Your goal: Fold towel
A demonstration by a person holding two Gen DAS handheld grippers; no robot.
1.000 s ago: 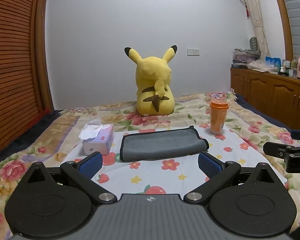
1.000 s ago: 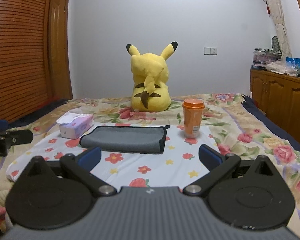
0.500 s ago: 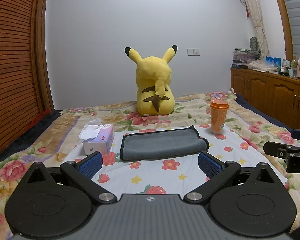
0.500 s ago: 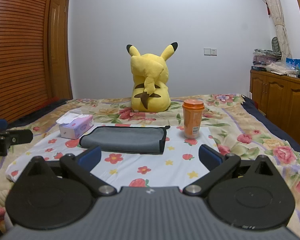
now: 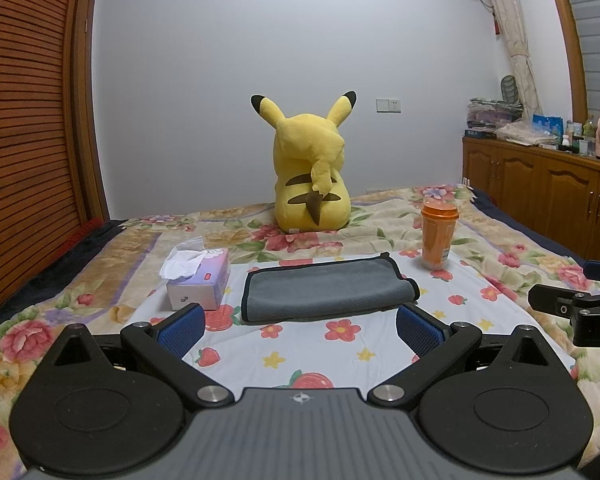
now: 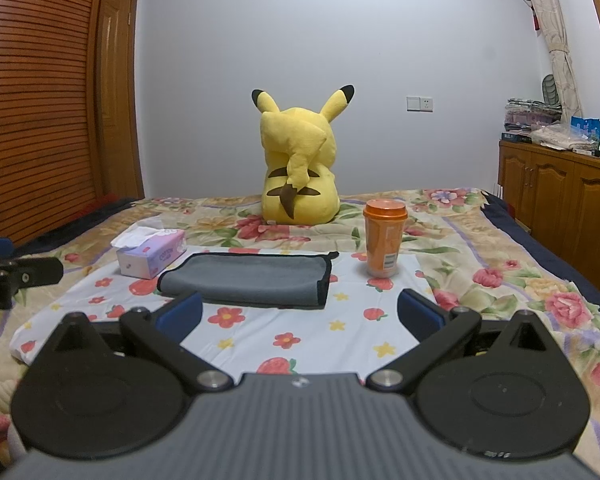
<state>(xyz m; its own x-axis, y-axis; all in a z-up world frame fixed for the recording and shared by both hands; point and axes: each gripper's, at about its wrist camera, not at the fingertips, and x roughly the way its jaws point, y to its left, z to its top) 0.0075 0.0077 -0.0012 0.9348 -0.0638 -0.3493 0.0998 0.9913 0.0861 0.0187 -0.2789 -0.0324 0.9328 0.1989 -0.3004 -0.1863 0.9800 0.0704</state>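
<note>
A grey towel (image 5: 326, 288) with dark edging lies folded flat on a white flowered cloth (image 5: 340, 344) on the bed; it also shows in the right wrist view (image 6: 248, 278). My left gripper (image 5: 300, 326) is open and empty, held short of the towel's near edge. My right gripper (image 6: 300, 314) is open and empty, also short of the towel. Each gripper shows at the edge of the other's view: the right one in the left wrist view (image 5: 572, 304), the left one in the right wrist view (image 6: 16, 276).
A tissue box (image 5: 198, 280) stands left of the towel and an orange cup (image 5: 438, 238) right of it. A yellow plush toy (image 5: 310, 176) sits behind. Wooden cabinets (image 5: 548, 196) line the right wall, a slatted wooden wall (image 5: 28, 140) the left.
Both grippers have barely shifted; the scene sits slightly lower in the views. The towel has not moved.
</note>
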